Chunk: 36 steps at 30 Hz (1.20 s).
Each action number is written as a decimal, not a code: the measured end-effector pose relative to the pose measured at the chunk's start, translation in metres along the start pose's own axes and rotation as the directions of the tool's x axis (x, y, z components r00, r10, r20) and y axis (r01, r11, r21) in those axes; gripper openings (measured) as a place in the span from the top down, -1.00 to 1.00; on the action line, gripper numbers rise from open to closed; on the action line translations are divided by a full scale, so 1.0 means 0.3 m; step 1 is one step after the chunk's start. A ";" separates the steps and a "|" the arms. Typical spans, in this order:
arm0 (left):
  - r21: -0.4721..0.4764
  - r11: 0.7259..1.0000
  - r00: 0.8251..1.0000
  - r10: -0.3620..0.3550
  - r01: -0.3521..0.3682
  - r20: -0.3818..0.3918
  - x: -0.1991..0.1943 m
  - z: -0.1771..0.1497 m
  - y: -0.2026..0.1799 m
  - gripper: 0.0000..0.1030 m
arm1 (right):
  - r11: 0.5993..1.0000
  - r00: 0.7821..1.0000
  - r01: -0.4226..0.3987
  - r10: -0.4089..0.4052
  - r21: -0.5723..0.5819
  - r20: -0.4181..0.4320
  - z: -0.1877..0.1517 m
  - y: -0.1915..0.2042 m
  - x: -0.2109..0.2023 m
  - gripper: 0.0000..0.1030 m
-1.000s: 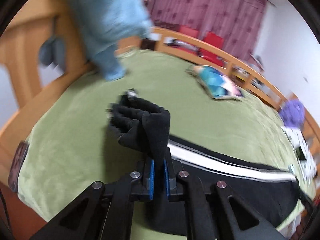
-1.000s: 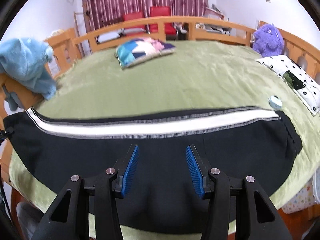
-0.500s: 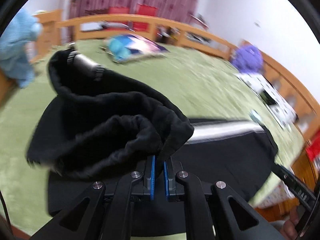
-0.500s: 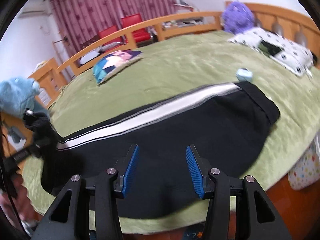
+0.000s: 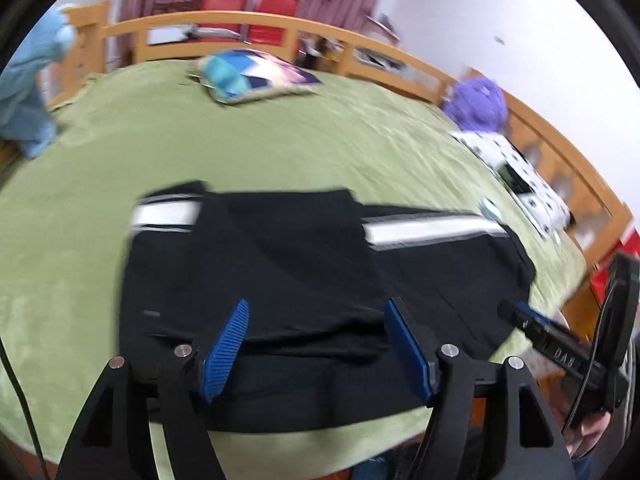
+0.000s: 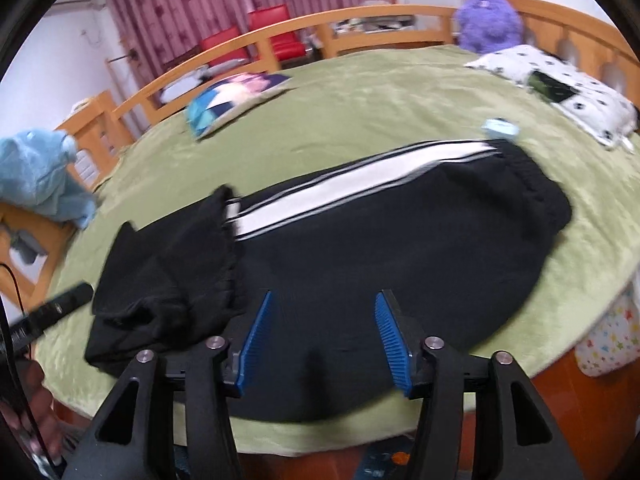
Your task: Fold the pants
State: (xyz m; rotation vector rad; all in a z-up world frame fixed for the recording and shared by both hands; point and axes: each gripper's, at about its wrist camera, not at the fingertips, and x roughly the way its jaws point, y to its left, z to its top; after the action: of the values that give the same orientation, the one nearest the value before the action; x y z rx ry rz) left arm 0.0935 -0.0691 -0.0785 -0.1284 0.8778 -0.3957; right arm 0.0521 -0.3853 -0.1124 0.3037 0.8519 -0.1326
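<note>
Both claws are released, blue pads spread wide. The left claw (image 5: 316, 344) hovers just above the black pants (image 5: 320, 264), whose leg end is folded over the middle. The right claw (image 6: 320, 336) hovers over the same pants (image 6: 400, 248), spread on the green bed (image 6: 360, 120).

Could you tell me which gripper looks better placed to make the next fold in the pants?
Probably the right. The right gripper, jaws open, faces the still-unfolded waistband half of the pants. The left gripper, also open, hovers over the folded-over leg end, which already lies doubled.
</note>
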 end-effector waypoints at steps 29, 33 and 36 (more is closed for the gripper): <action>-0.288 0.954 0.997 0.078 -0.081 -0.022 -0.030 0.037 0.467 -0.33 | 0.999 0.970 -0.045 0.041 -0.011 -0.240 -0.202 0.168 0.170 0.57; -0.293 0.952 0.996 0.084 -0.086 -0.020 -0.031 0.045 0.459 -0.33 | 0.997 0.986 -0.022 0.009 -0.074 -0.166 -0.195 0.201 0.100 0.43; -0.280 0.954 0.994 0.109 -0.111 -0.021 -0.025 0.051 0.444 -0.33 | 0.988 0.997 -0.063 0.058 -0.140 -0.043 -0.164 0.280 0.001 0.04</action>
State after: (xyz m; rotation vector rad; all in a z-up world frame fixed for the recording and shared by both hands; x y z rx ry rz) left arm 0.1388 0.0556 -0.0992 -0.3391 0.9384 -0.1649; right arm 0.0366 -0.2900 -0.1254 0.1999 0.8847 -0.0097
